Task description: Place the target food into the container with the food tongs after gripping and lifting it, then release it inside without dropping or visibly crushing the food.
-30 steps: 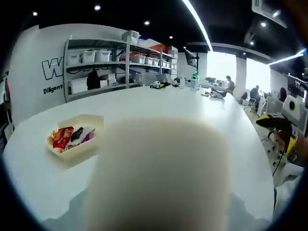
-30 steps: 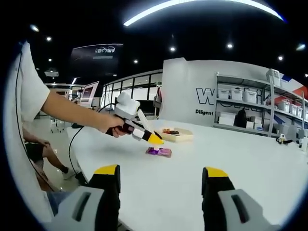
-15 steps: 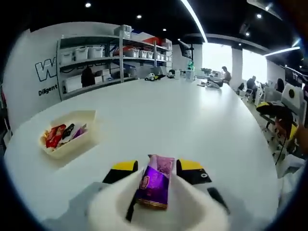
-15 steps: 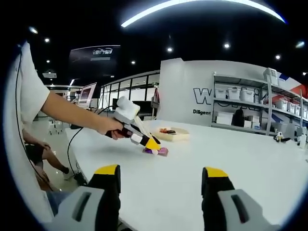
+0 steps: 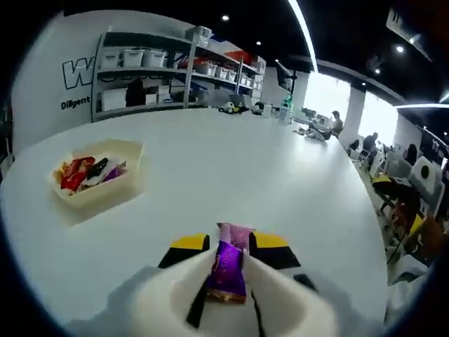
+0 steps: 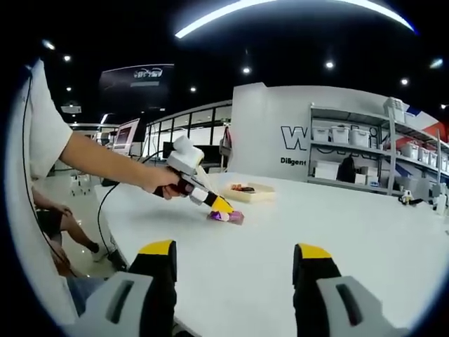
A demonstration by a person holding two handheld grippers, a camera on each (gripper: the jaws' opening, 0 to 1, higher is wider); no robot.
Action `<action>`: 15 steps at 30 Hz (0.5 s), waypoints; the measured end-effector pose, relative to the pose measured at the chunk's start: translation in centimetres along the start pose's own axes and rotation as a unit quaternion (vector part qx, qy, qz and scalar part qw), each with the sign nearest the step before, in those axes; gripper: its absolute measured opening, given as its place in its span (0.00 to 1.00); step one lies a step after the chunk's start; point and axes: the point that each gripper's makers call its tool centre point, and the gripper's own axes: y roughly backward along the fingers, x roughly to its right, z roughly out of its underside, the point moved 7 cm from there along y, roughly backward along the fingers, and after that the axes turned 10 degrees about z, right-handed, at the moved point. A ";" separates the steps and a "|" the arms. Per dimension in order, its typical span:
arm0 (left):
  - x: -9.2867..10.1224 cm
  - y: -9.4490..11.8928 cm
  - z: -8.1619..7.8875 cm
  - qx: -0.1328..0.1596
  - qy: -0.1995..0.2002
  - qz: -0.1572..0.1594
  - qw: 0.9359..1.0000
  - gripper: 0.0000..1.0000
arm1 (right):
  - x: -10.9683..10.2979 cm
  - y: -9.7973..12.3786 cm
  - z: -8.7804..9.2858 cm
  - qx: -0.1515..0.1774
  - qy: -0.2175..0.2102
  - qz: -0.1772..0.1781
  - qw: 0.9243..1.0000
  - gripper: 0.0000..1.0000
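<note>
An open-plan office or lab: a long white surface (image 5: 231,175) runs past metal shelving (image 5: 175,74) stacked with storage bins (image 5: 144,58), lettering on a white wall (image 6: 298,137), ceiling strip lights (image 6: 280,8), and seated people (image 5: 337,125) near bright windows (image 5: 326,95).

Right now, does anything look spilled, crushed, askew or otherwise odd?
Nothing stands out. The purple snack packet sits lengthwise in the left claw, its wrapper not visibly crushed. The cream container stands level on the white table with other snacks inside and nothing spilled around it. The right claw is open.
</note>
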 end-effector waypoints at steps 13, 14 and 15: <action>-0.6 0.7 -2.0 0.027 0.020 0.011 0.999 0.22 | 0.5 -0.3 0.1 -0.004 -0.004 0.008 1.000 0.64; -0.6 0.9 -2.3 0.029 0.020 0.009 0.999 0.22 | 0.5 -0.3 0.2 -0.005 -0.005 0.009 1.000 0.64; -0.8 1.0 -2.7 0.034 0.016 0.007 0.999 0.22 | 0.5 -0.4 0.2 -0.005 -0.005 0.008 1.000 0.64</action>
